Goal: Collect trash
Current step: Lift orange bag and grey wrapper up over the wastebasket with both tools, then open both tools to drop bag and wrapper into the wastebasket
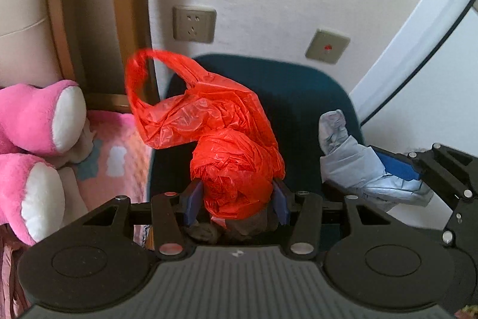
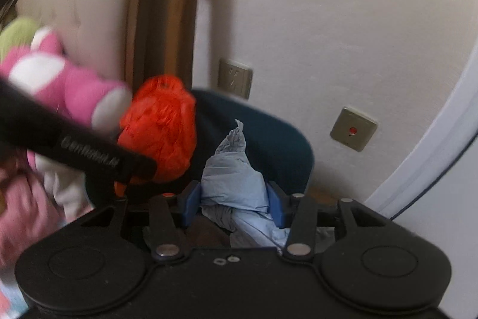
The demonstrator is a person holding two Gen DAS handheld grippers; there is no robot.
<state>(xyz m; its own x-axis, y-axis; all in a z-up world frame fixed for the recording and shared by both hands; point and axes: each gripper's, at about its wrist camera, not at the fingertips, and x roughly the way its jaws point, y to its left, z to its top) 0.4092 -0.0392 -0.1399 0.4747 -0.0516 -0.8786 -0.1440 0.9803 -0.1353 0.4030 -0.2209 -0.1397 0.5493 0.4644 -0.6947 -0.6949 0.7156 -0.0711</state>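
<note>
With jaws clamped on thin stuff above the blue chair (image 1: 298, 97), the red bag (image 1: 227, 145) or blue-grey wad (image 2: 236, 178) could easily get dropped, tbh.

One piece of lettering can be read — pale grey characters printed along the black body of the left tongs (image 2: 89, 151), seen in the right wrist view. Blur softens them; they look like "GenRobot.AI", though the last letters are uncertain. In the left wrist view a small white mark (image 1: 238, 253) sits on the ribbed housing below the fingers — too small to read. Nothing else in either view carries legible text or numbers.
</note>
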